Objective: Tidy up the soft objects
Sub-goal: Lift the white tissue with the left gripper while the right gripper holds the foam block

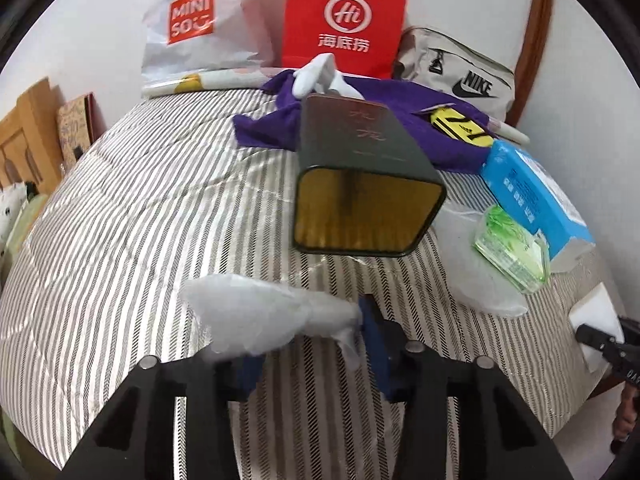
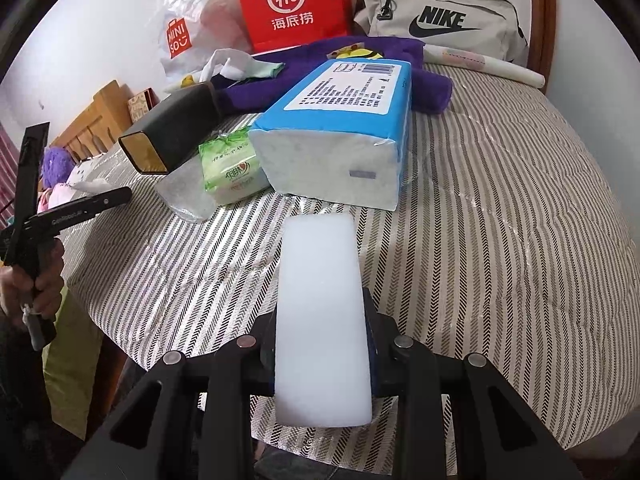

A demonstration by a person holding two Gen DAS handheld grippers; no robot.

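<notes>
My left gripper (image 1: 308,336) has a crumpled white plastic bag (image 1: 248,312) across its fingertips, pinched at the bag's narrow end against the right blue pad; the left fingertip is hidden under it. Just beyond lies a dark green tin (image 1: 360,184) on its side, its gold-lined mouth facing me. My right gripper (image 2: 320,312) is shut on a white foam block (image 2: 320,264) that stands out forward over the striped bedding (image 2: 500,240). That block (image 1: 596,316) also shows at the right edge of the left wrist view.
A blue tissue pack (image 2: 340,132), a green tissue packet (image 2: 232,168) and a clear bag (image 2: 188,200) lie ahead. Behind them are a purple cloth (image 1: 380,120), white cloth (image 1: 320,76), a red paper bag (image 1: 344,20), a Miniso bag (image 1: 192,20) and a Nike bag (image 2: 440,20) against the wall.
</notes>
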